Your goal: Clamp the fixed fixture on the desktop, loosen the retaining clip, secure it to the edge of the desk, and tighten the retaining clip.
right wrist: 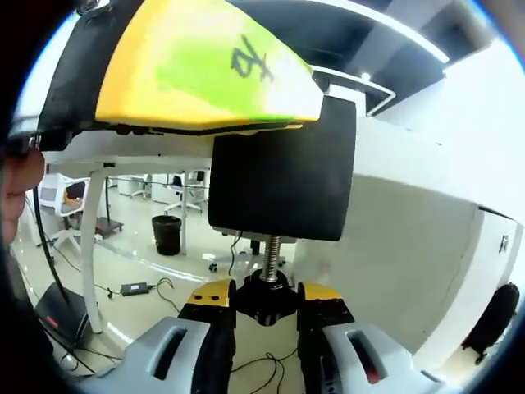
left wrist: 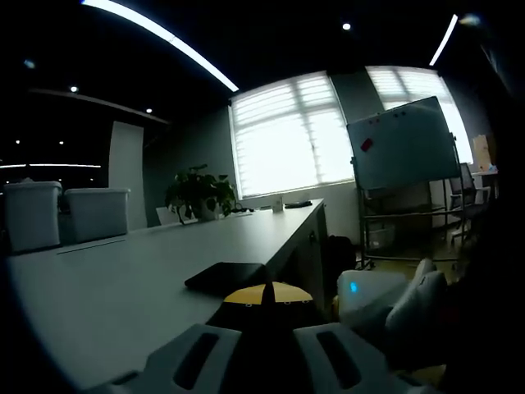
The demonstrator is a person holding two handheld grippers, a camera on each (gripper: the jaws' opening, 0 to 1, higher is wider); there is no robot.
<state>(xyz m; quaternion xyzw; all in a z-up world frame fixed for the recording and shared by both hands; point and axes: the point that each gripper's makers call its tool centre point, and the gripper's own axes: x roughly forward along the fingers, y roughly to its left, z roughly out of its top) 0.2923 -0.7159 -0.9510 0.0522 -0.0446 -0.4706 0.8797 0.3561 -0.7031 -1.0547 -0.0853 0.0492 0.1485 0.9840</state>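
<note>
Black clamp knob (right wrist: 267, 297) sits pinched between your right claw (right wrist: 264, 328) jaws, aimed upward under the desk (right wrist: 394, 213); your left claw (left wrist: 262, 349) grips the clamp's top (left wrist: 267, 295)

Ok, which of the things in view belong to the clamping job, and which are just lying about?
Job:
black clamp fixture
its threaded screw knob, held in the right claw
white desk
left claw

Lying about:
whiteboard
potted plant
white bins
black waste bin
</note>
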